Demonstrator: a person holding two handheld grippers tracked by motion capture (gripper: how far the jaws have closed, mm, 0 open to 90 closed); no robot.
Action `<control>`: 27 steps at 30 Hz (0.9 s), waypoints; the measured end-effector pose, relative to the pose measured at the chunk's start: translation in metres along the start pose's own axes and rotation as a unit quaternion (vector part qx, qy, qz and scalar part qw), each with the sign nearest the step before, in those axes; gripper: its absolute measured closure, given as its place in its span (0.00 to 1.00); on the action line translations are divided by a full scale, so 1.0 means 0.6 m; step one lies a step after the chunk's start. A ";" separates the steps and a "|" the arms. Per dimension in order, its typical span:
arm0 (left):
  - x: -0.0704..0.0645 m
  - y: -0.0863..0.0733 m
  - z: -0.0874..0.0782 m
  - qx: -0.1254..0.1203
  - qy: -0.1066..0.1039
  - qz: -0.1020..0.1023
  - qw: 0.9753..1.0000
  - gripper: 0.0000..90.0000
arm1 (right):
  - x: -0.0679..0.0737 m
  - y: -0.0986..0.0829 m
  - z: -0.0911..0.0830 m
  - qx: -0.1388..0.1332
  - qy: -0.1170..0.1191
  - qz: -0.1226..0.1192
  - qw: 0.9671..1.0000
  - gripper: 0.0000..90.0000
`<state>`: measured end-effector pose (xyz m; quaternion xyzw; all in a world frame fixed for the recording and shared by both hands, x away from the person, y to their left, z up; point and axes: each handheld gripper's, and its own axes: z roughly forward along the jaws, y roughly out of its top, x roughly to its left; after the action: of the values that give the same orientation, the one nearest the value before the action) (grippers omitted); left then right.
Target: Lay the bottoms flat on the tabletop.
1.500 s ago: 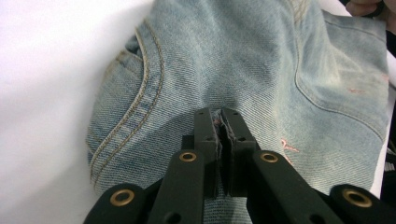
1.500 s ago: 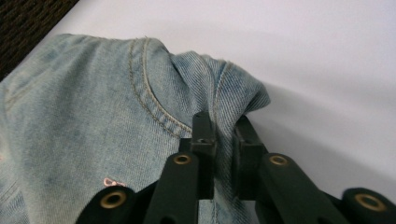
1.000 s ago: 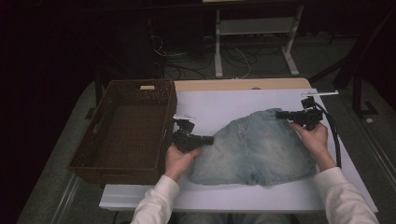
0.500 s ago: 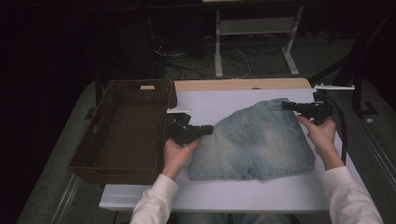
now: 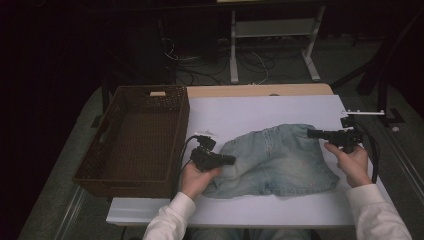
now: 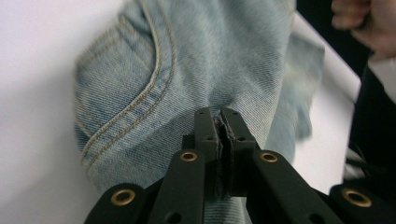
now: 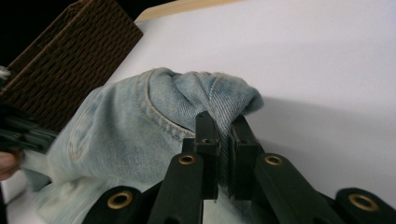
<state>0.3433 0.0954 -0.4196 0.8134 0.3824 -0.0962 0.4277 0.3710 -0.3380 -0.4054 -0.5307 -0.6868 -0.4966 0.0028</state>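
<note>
Pinching the denim shorts [image 5: 275,160] at both ends, slightly bunched on the white counter [image 5: 250,112] | left tongs [image 6: 219,116] clamped on thick fabric near a pocket seam | right tongs [image 7: 223,122] closed on a gathered corner, thin bite – may slip if I pull apart | basket [image 5: 135,135] beyond my left: a wide swing could snag it.

High view overlooks table [image 5: 260,112]; gripper views share the denim [image 6: 196,60] close-up

Dim, grainy high view with dark surroundings; gripper views brighter, soft-focused, blurred toward the edges.
</note>
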 end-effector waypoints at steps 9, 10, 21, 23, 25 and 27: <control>0.001 -0.002 0.000 0.000 -0.029 -0.006 1.000 0.80 | 0.004 -0.052 -0.020 0.042 -0.011 0.010 0.999 0.93; 0.003 0.000 -0.004 -0.011 -0.038 -0.014 0.999 0.78 | 0.003 -0.056 -0.023 0.045 -0.011 0.013 0.999 0.93; 0.013 0.038 -0.036 -0.078 0.037 0.005 0.996 0.49 | -0.001 -0.083 -0.051 0.046 -0.015 0.017 0.999 0.93; 0.021 0.050 -0.039 -0.092 0.048 0.004 0.995 0.49 | -0.002 -0.089 -0.055 0.047 -0.013 0.022 0.999 0.93; 0.031 0.064 -0.040 -0.111 0.050 0.000 0.993 0.49 | -0.002 -0.094 -0.056 0.049 -0.014 0.024 0.998 0.93; 0.040 0.076 -0.037 -0.120 0.045 -0.007 0.992 0.49 | -0.002 -0.096 -0.057 0.050 -0.015 0.026 0.998 0.93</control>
<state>0.3881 0.1097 -0.3890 0.7566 0.4163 -0.0156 0.5040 0.3115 -0.3589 -0.4282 -0.5551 -0.6966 -0.4535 0.0321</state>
